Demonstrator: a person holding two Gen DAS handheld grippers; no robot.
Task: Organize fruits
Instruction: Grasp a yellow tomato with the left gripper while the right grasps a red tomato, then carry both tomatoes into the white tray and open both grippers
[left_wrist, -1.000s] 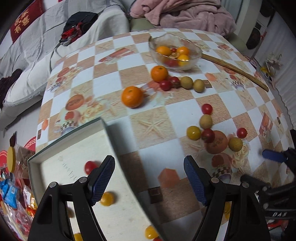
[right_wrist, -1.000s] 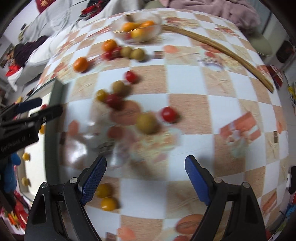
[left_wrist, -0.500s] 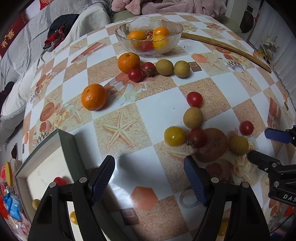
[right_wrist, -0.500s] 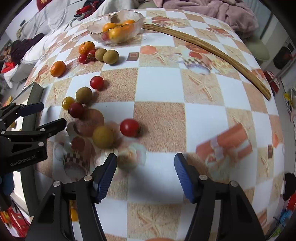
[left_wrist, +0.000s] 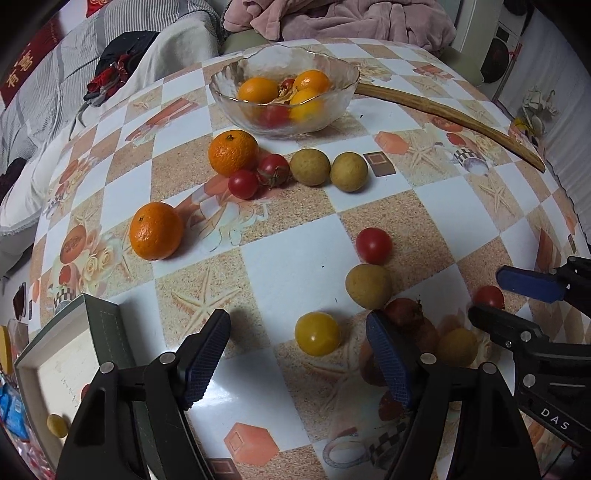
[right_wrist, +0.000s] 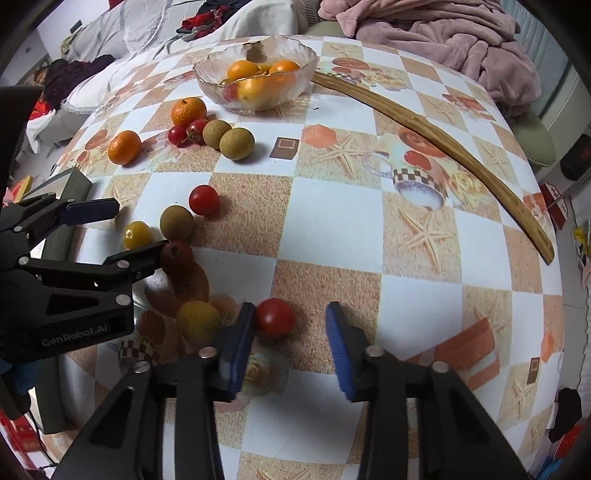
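Two tongs both apart, checkered tablecloth, glass bowl, pink blanket behind.

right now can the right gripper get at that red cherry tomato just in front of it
Probably yes: the right gripper is open, and the red cherry tomato sits just inside its left finger, with bare tablecloth beyond it.

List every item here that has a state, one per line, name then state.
left tool: open, empty, low over the yellow cherry tomato.
right tool: open, straddling a red cherry tomato, not closed on it.
glass bowl: upright, holding oranges and tomatoes.
green tray: open-topped, a few small fruits inside.
two mandarins: loose on the table, unpeeled.
wooden stick: lying flat.
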